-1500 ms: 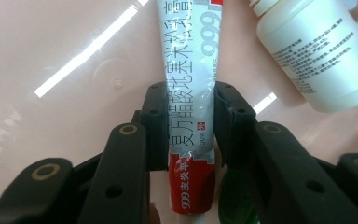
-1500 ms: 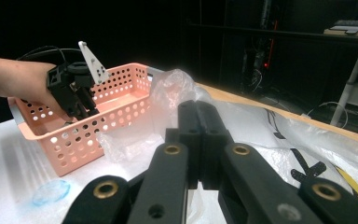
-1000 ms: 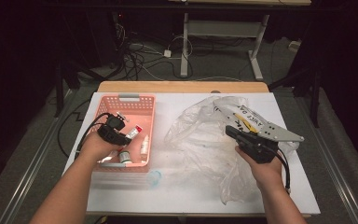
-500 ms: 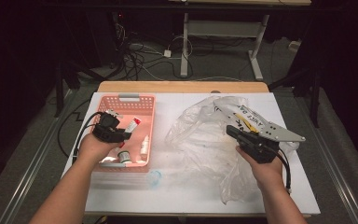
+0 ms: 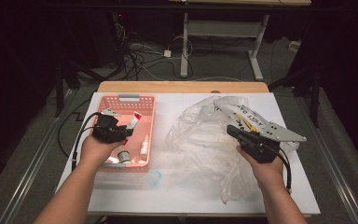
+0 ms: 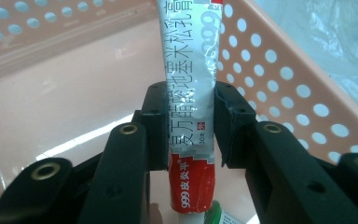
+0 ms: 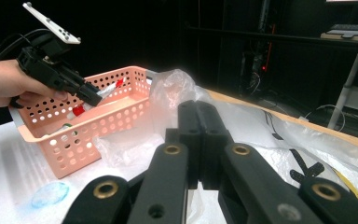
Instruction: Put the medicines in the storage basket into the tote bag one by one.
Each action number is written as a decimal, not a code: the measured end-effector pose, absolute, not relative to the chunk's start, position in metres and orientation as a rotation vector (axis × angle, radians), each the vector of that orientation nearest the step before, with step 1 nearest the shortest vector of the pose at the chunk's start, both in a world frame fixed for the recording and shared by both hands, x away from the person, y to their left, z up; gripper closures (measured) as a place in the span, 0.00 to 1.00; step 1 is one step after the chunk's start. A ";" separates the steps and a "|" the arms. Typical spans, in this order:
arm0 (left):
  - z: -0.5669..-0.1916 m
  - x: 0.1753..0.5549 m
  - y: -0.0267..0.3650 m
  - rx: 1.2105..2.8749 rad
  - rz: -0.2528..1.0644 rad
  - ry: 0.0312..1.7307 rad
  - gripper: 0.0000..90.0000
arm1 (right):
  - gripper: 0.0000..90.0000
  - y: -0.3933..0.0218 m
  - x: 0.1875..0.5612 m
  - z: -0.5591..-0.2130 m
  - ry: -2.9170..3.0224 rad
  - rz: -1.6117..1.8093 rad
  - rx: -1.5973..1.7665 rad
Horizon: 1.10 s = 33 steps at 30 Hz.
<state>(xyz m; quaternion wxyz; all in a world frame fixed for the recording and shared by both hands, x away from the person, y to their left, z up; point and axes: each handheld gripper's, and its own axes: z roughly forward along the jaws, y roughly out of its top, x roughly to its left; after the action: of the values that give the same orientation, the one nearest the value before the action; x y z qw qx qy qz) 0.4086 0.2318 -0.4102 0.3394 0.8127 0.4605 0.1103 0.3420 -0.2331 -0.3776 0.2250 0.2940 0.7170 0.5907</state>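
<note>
Tube (image 6: 190, 93) lifted higher over basket (image 5: 121, 100), left gripper (image 5: 127, 128).

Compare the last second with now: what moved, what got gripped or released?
The left gripper, shut on the tube, has lifted a little above the basket, drifting up the high view and taking the tube with it. Nothing was newly gripped or released. The right gripper stayed shut and still on the plastic bag; basket, its other contents and bag are unchanged.
</note>
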 end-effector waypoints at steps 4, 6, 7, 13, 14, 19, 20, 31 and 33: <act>-0.405 0.403 0.233 2.093 0.313 1.186 0.74 | 1.00 -0.234 0.342 -0.377 1.975 1.628 0.807; -0.403 0.399 0.233 2.074 0.321 1.180 0.74 | 1.00 -0.234 0.341 -0.376 1.971 1.633 0.808; -0.402 0.397 0.233 2.060 0.324 1.178 0.74 | 1.00 -0.235 0.341 -0.376 1.972 1.632 0.806; -0.402 0.387 0.235 2.006 0.327 1.173 0.74 | 1.00 -0.234 0.340 -0.375 1.970 1.634 0.802; -0.402 0.385 0.234 2.003 0.333 1.173 0.74 | 1.00 -0.234 0.340 -0.375 1.970 1.635 0.800; -0.401 0.372 0.226 2.001 0.360 1.152 0.74 | 1.00 -0.235 0.340 -0.374 1.966 1.638 0.801; -0.401 0.370 0.224 2.004 0.368 1.146 0.74 | 1.00 -0.235 0.340 -0.374 1.966 1.639 0.801; -0.398 0.356 0.218 1.963 0.382 1.113 0.74 | 1.00 -0.235 0.339 -0.374 1.965 1.637 0.800; -0.396 0.353 0.219 1.945 0.388 1.106 0.74 | 1.00 -0.236 0.340 -0.374 1.968 1.635 0.800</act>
<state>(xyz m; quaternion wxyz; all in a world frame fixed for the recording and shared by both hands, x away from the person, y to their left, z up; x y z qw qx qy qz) 0.3532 0.2189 -0.3963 0.4219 0.7766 0.4415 0.1550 0.3397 -0.2357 -0.3743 0.2283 0.2906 0.7147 0.5938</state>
